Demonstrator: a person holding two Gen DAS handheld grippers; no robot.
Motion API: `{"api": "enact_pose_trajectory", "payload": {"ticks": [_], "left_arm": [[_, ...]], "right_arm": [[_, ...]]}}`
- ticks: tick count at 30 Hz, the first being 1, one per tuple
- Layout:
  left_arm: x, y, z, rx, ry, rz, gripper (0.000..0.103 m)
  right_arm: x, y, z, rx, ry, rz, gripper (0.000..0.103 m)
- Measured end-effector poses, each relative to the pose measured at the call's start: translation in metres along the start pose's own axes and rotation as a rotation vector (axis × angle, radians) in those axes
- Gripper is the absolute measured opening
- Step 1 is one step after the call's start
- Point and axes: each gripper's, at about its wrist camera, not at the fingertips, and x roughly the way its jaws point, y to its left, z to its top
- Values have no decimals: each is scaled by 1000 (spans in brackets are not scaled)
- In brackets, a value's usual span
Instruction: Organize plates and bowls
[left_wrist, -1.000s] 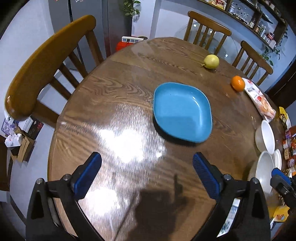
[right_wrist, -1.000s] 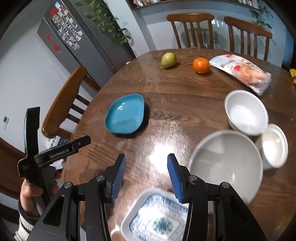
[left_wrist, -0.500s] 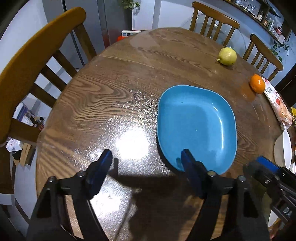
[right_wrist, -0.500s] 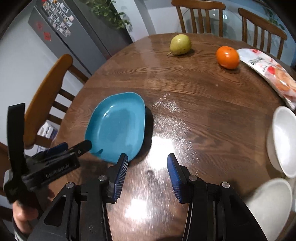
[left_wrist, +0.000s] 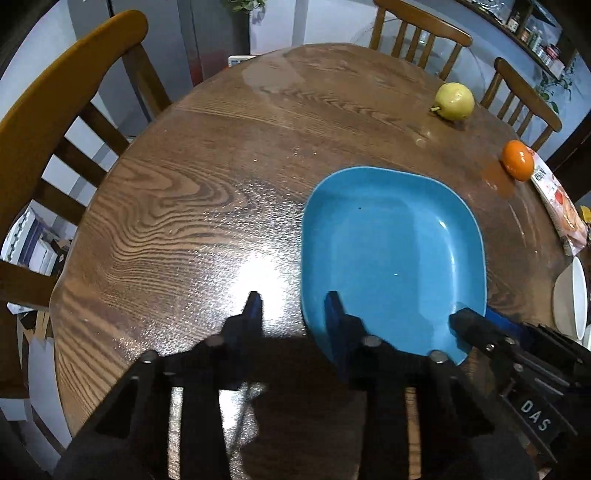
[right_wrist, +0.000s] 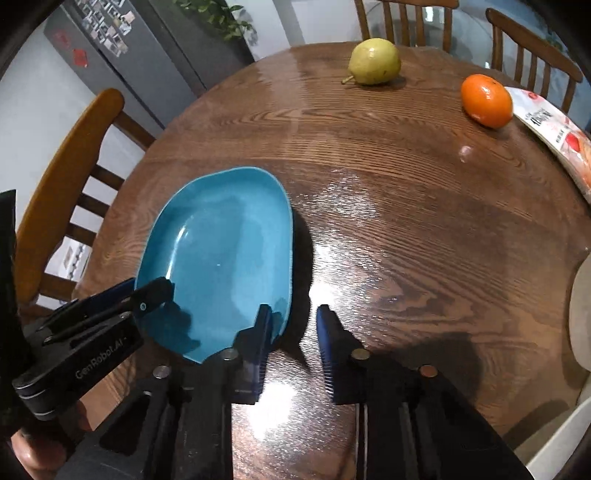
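A blue squarish plate (left_wrist: 391, 251) (right_wrist: 221, 243) lies flat on the round wooden table (left_wrist: 207, 192). My left gripper (left_wrist: 293, 312) straddles its near left rim, one finger over the plate's inside and the other outside. Its jaws are closing, with a gap still showing beside the rim. My right gripper (right_wrist: 294, 321) straddles the near right rim in the same way, jaws also closing and the outer pad clear of the rim. Each gripper shows in the other's view: the left gripper (right_wrist: 144, 291) at the plate's left edge, the right gripper (left_wrist: 476, 319) at its near right corner.
A pear (right_wrist: 375, 61), an orange (right_wrist: 487, 100) and a snack packet (right_wrist: 554, 136) lie on the far side of the table. White bowls (left_wrist: 576, 295) stand at the right edge. Wooden chairs (left_wrist: 55, 110) ring the table.
Both grippers have come down and forward to the blue plate. Their jaws have narrowed, and each now has the plate's near rim between its fingers.
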Motion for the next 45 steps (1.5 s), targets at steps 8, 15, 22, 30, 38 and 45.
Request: {"api": "enact_pose_trajectory", "payload": {"ticks": [8, 15, 22, 30, 38, 45], "left_arm": [[1, -3, 1, -2, 18, -94, 8], [-18, -6, -17, 8, 17, -162, 8], [-68, -28, -50, 84, -54, -165, 8], [-106, -61, -96, 160, -88, -188, 8], [-118, -94, -150, 232, -64, -204, 7], [-113, -107, -181, 249, -18, -192, 7]], "right_arm": [[-4, 2, -3, -8, -2, 14, 11], [-29, 3, -16, -11, -32, 45, 11], [-77, -9, -52, 5, -86, 70, 11], [-127, -32, -112, 44, -136, 84, 11], [-154, -51, -176, 80, -130, 63, 11], [-159, -69, -212, 110, -102, 72, 11]]}}
